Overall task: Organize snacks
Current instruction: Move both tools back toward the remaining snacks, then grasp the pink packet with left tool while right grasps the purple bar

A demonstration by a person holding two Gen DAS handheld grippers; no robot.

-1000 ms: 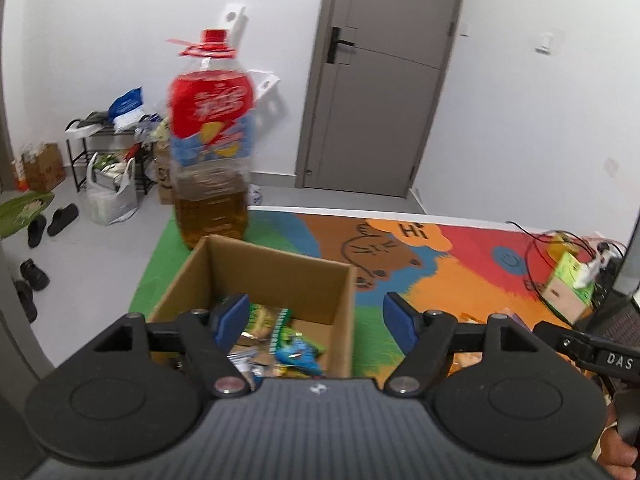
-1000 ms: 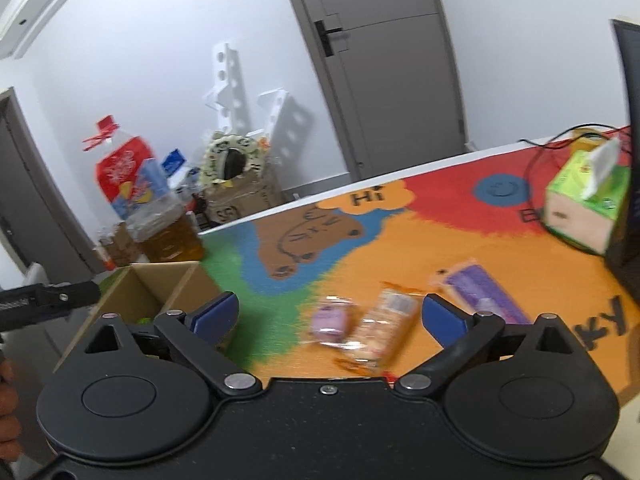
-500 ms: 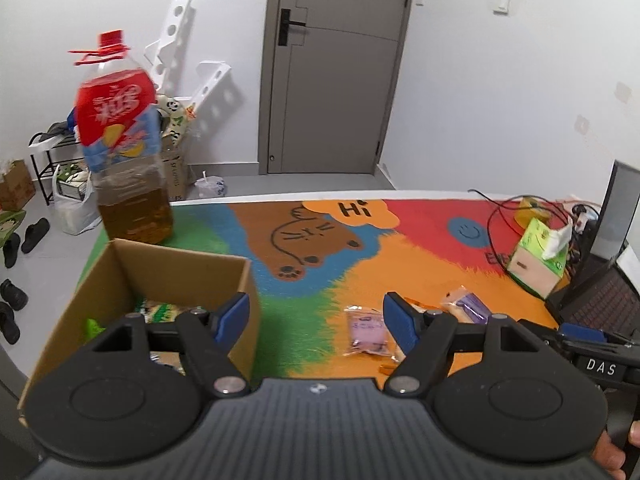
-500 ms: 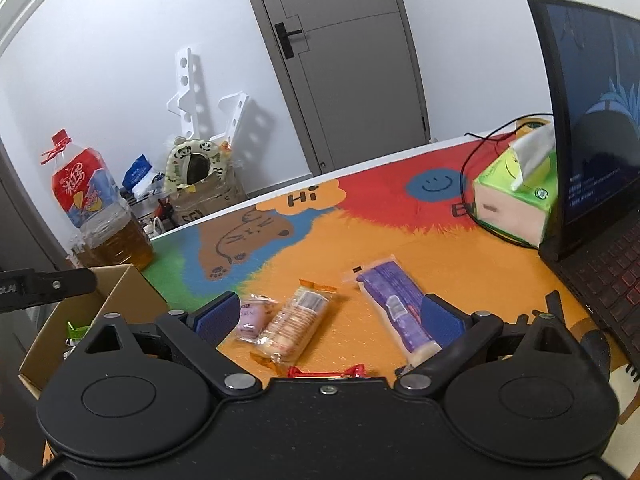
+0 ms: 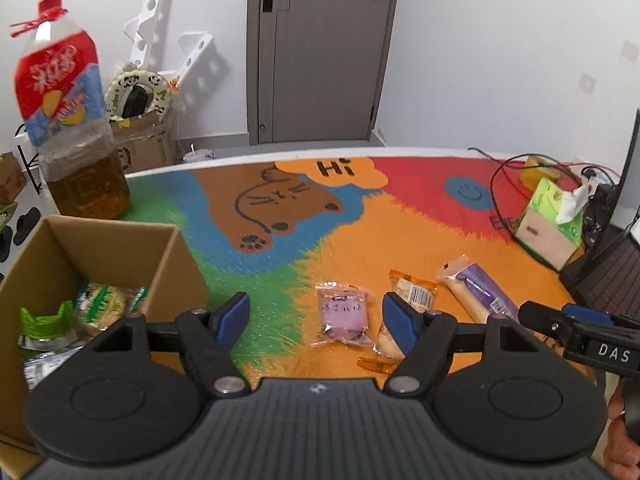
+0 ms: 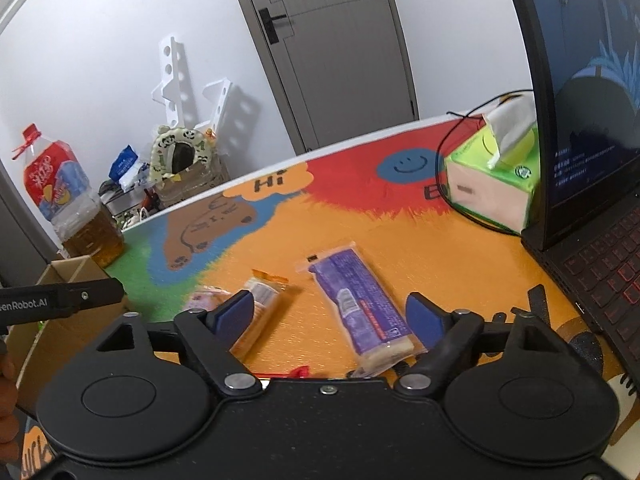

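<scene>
Colourful cartoon-mat worktop (image 5: pixel 400 236). Left claw (image 5: pixel 316 316) tilted down, jaws apart, empty, above pink snack packet (image 5: pixel 344 314). Right claw (image 6: pixel 330 316) angled down, jaws just narrowing, unclamped, around purple wrapped snack bar (image 6: pixel 356 304). Brown cardboard box (image 5: pixel 116 240) far left holds snacks.

light: bright, even, indoor daylight look
shadows: soft, behind white perforated shelf boards (image 5: pixel 176 60) on wall
blur: red-labelled plastic oil bottle (image 5: pixel 68 120) smeared
distortion: fisheye, grey panelled door (image 6: pixel 340 48) bends, corners dark

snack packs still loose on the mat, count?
3: pink pack nearest the box, orange-ended pack in the middle, purple pack toward the laptop. None visibly hidden.
</scene>
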